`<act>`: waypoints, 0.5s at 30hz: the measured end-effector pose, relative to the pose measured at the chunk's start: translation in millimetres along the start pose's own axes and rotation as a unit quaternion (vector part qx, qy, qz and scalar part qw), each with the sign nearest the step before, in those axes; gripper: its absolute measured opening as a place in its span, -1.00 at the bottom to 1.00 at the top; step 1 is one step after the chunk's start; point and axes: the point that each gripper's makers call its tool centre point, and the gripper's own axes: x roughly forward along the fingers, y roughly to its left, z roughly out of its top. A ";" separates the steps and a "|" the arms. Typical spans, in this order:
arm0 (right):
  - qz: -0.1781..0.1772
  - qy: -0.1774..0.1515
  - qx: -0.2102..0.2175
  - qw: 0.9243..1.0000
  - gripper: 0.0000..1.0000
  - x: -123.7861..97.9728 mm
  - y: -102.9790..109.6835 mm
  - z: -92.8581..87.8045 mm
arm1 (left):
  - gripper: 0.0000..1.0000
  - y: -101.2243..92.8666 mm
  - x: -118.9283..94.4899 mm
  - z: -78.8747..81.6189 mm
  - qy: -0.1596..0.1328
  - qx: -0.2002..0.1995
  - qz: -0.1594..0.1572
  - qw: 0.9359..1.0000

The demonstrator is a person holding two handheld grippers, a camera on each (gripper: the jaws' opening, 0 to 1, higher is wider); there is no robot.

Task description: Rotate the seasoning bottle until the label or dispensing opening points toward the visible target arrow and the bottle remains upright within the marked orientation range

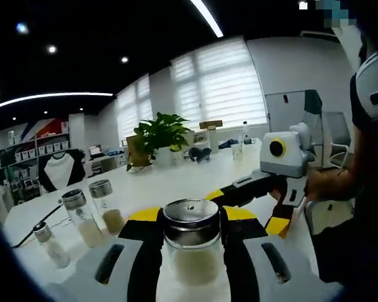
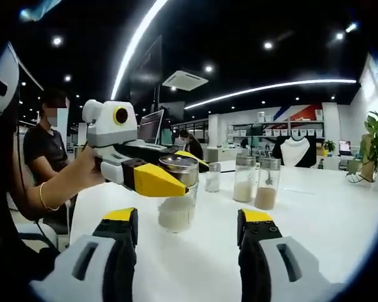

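A glass seasoning bottle (image 1: 190, 251) with a metal lid and pale powder inside stands upright on the white table (image 1: 176, 179). My left gripper (image 1: 190, 217) is shut on it, its yellow-tipped jaws pressing both sides just below the lid. In the right gripper view the same bottle (image 2: 176, 211) shows in front of me, with the left gripper (image 2: 176, 171) reaching in from the left in a person's hand (image 2: 85, 171). My right gripper (image 2: 189, 217) is open a short way before the bottle, nothing between its jaws. It also enters the left gripper view as the right gripper (image 1: 247, 209).
Three more seasoning bottles (image 1: 82, 217) stand to the left on the table, seen as bottles (image 2: 252, 179) beyond the held one. A potted plant (image 1: 160, 132) stands at the far end. A cable (image 1: 41, 223) lies at the left. A seated person (image 2: 44, 151) is behind.
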 end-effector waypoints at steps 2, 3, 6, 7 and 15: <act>0.002 -0.008 0.006 1.000 0.15 2.9 -0.4 2.8 | -0.26 -1.8 0.8 1.6 -0.004 -0.003 -0.003 1.000; 0.003 -0.010 0.007 1.000 0.15 3.9 -0.1 3.3 | -0.26 -3.4 1.2 2.4 -0.006 -0.006 -0.006 1.000; 0.010 -0.010 0.002 1.000 0.15 7.9 3.9 3.8 | -0.26 -7.6 2.0 4.7 -0.012 -0.011 -0.015 1.000; 0.015 -0.012 0.001 1.000 0.15 8.9 5.7 4.1 | -0.26 -9.5 2.2 5.5 -0.014 -0.013 -0.020 1.000; 0.052 -0.021 -0.015 0.998 -0.14 15.7 20.6 3.7 | -0.26 -21.1 0.6 13.2 -0.028 -0.018 -0.052 0.998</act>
